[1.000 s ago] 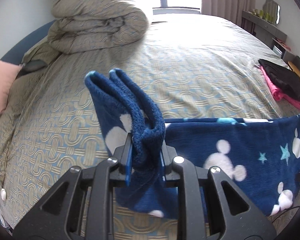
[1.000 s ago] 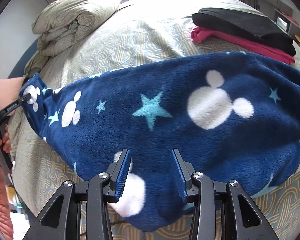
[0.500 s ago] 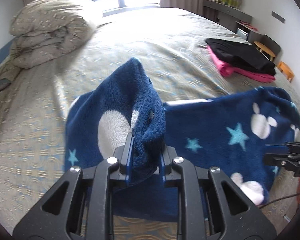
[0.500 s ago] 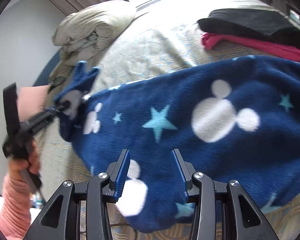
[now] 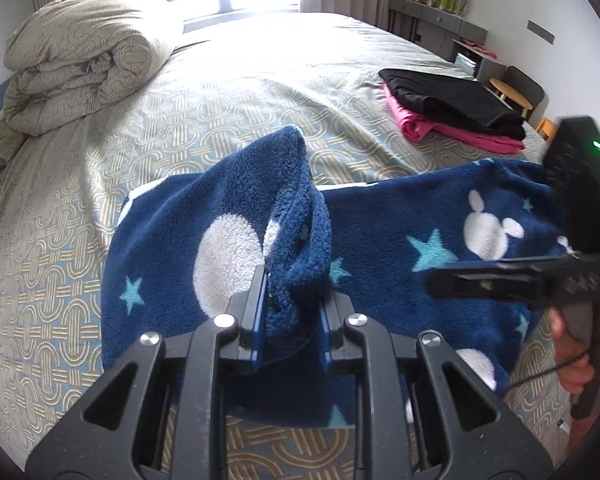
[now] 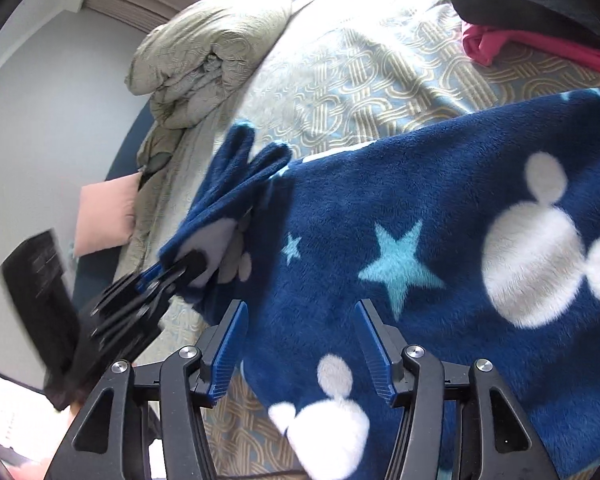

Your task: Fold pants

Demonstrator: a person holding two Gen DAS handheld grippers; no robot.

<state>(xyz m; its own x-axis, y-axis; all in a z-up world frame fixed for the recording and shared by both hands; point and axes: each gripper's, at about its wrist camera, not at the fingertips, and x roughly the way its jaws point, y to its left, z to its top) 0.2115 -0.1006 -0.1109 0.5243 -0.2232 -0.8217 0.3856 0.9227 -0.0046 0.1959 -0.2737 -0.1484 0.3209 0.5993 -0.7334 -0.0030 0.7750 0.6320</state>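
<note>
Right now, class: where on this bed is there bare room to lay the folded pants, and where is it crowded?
Bare bedspread lies between the rolled duvet and the black and pink clothes stack, beyond the blue pants. The near edge is crowded: the left gripper pinches the pants, and the right gripper, jaws opening, hangs over them.

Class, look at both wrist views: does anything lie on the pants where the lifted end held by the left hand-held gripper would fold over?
Nothing visible does. The left hand-held gripper pinches the lifted end of the blue fleece pants, and the fleece ahead lies bare. The right hand-held gripper, jaws opening, hovers beside it.
</note>
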